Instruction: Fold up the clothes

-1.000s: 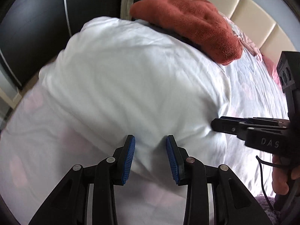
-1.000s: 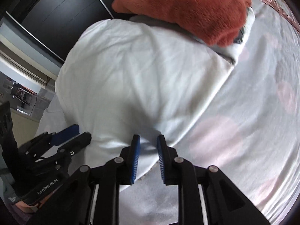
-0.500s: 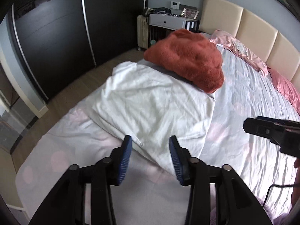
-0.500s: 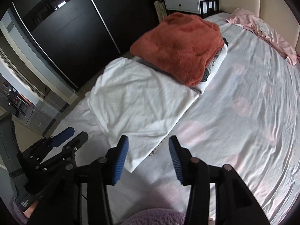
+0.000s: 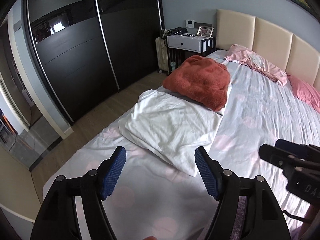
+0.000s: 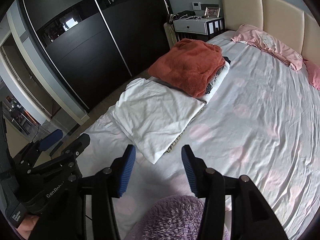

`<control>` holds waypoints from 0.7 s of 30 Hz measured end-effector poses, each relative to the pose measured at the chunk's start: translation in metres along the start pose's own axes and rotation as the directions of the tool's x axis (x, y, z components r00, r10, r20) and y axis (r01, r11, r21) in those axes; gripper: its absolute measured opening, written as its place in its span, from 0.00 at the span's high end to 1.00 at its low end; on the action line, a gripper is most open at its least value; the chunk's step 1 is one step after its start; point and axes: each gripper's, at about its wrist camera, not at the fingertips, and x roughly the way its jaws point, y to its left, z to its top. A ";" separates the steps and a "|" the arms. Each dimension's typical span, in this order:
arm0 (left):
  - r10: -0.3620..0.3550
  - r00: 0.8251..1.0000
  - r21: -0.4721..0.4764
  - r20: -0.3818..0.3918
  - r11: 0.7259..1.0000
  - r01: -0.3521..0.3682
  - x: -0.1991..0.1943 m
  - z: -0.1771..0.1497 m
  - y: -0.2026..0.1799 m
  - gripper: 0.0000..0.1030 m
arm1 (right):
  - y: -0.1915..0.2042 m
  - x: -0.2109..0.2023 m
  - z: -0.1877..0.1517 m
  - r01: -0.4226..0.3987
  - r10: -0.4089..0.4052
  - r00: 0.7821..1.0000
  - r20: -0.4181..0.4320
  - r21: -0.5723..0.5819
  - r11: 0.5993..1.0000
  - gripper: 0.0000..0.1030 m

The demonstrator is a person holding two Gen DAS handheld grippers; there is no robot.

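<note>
Since the white cloth (image 5: 172, 124) already lies folded flat on the bed (image 5: 270, 120), the step now looks like letting go and getting ready for the next thing to fold. To do it well, both tools should lift straight off so the neat fold is not pulled crooked.

On the left, the left hand-held gripper (image 5: 160, 172) hangs over the near part of the bed. Its jaws are opening and nothing is between them. The white cloth sits just past it, near the left edge of the bed. It is a flat, wrinkly shape with a pointy near corner. Its far end goes under a red fuzzy pile (image 5: 200, 84).

On the right, the right hand-held gripper (image 6: 158, 170) has its jaws apart and holds nothing. Something purple and fluffy (image 6: 176, 218) lies right under it. That may be next.
</note>
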 end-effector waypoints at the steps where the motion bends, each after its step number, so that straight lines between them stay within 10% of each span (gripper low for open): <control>1: 0.007 1.000 0.004 0.002 1.000 -0.007 -0.003 -0.002 -0.001 0.23 | 0.001 -0.003 -0.004 0.001 -0.001 1.000 0.004 0.000 1.000 0.55; 21: 0.102 0.995 0.072 0.002 0.992 -0.101 -0.037 -0.038 -0.022 0.22 | -0.011 -0.024 -0.055 -0.043 0.042 0.999 0.015 0.022 0.999 0.55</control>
